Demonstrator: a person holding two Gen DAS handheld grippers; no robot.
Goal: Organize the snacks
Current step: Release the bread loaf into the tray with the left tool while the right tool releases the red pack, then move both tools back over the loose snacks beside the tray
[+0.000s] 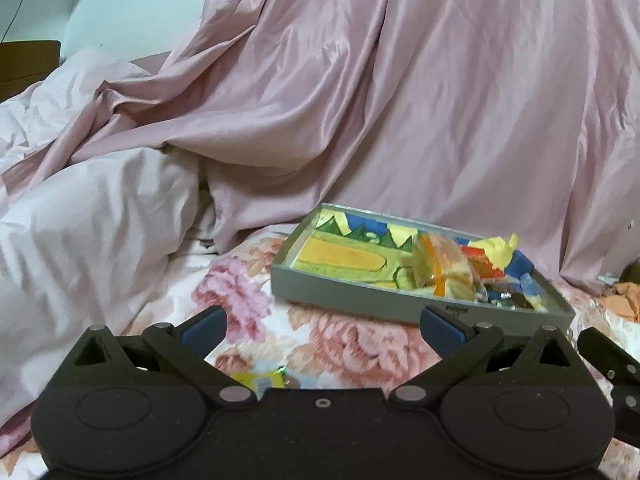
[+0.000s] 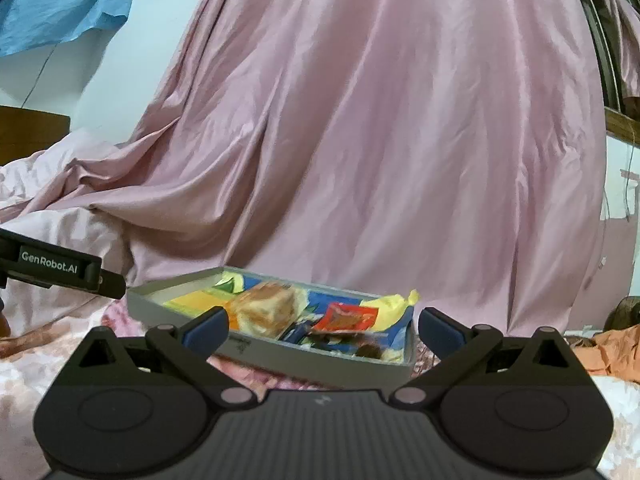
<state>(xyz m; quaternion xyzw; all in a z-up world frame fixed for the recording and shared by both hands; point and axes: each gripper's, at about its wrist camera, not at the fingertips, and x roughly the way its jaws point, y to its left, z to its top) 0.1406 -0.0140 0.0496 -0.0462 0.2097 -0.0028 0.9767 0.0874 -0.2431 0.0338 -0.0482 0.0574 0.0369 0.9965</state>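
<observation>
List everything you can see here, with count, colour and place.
Tray: one, grey, on the floral bedspread.
Bread packet: one, clear, golden-brown, in the tray.
Red packet: one, red-orange, in the tray.
Yellow wrapper: one, in the tray.
Yellow packet: one, on the bedspread, partly hidden by the left gripper.
Pink cloth: one, draped behind the tray.
Blue cloth: one, upper left.
Left gripper: black, open.
Right gripper: black, open.

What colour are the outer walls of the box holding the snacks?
Plain grey; the box shows this best in the left wrist view.
</observation>
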